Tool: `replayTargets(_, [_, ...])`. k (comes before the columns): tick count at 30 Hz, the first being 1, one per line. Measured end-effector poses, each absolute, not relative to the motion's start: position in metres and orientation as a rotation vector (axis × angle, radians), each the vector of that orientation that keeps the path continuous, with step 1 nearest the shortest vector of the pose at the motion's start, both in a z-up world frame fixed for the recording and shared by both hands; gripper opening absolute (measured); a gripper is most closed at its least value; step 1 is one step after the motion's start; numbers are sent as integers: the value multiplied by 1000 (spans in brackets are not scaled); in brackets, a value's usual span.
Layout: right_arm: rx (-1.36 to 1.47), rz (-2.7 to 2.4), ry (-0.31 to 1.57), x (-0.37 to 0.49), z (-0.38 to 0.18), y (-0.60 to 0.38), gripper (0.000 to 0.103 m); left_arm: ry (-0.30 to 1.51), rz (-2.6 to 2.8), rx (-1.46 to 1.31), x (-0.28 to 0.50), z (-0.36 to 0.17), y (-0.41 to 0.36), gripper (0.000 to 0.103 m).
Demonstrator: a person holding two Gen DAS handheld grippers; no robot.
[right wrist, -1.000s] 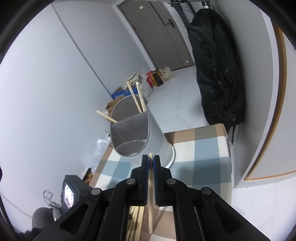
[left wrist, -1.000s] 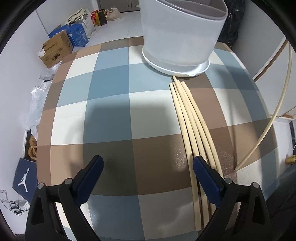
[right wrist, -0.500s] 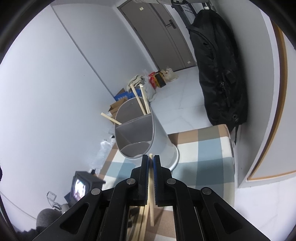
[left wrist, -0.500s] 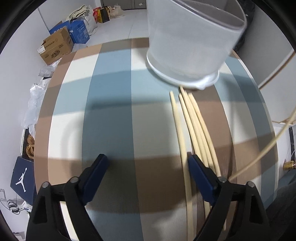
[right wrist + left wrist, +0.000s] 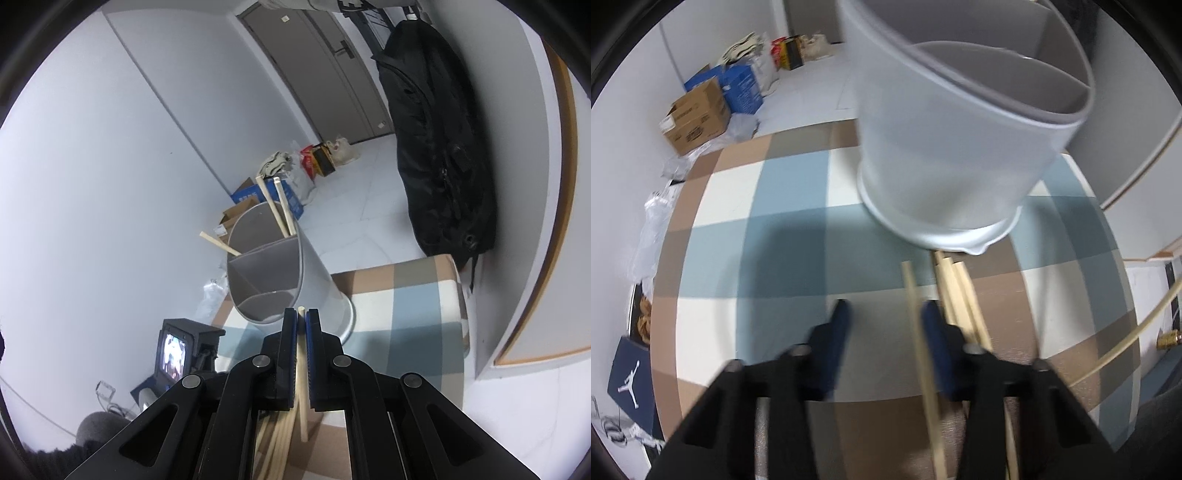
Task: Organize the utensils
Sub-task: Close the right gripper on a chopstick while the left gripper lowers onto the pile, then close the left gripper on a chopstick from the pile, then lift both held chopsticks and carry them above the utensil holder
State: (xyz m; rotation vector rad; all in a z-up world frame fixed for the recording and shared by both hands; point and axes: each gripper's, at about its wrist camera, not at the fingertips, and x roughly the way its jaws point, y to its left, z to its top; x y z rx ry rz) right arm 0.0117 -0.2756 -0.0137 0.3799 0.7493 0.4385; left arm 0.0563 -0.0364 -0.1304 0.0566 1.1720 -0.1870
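Note:
A grey divided utensil holder stands at the far side of the checked table; it also shows in the right wrist view with three chopsticks standing in it. Several loose wooden chopsticks lie on the table in front of it. My left gripper hangs low over them, jaws half closed, with one chopstick lying between the fingers; no grip shows. My right gripper is raised above the table, shut on a single chopstick.
Cardboard boxes and bags lie on the floor beyond the table. A black bag hangs on the wall at the right. A small lit screen stands left of the table. The table's right edge is near the wall.
My left gripper has moved forward toward the holder and its jaws have narrowed around one chopstick. My right gripper, still holding its chopstick, has shifted slightly closer to the holder.

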Motion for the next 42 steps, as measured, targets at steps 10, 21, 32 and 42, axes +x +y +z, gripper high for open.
replayTargets(10, [386, 435, 749, 9, -13, -275, 4, 1163, -199, -57, 50, -126, -20, 2])
replayTargets(21, [359, 442, 725, 1, -10, -261, 4, 926, -212, -181, 14, -65, 7, 2])
replayTargets(32, [294, 447, 652, -20, 3, -246, 4, 792, -222, -208, 9, -31, 19, 2])
replayTargets(42, [264, 498, 588, -32, 13, -231, 4, 736, -257, -180, -2, 1, 15, 2])
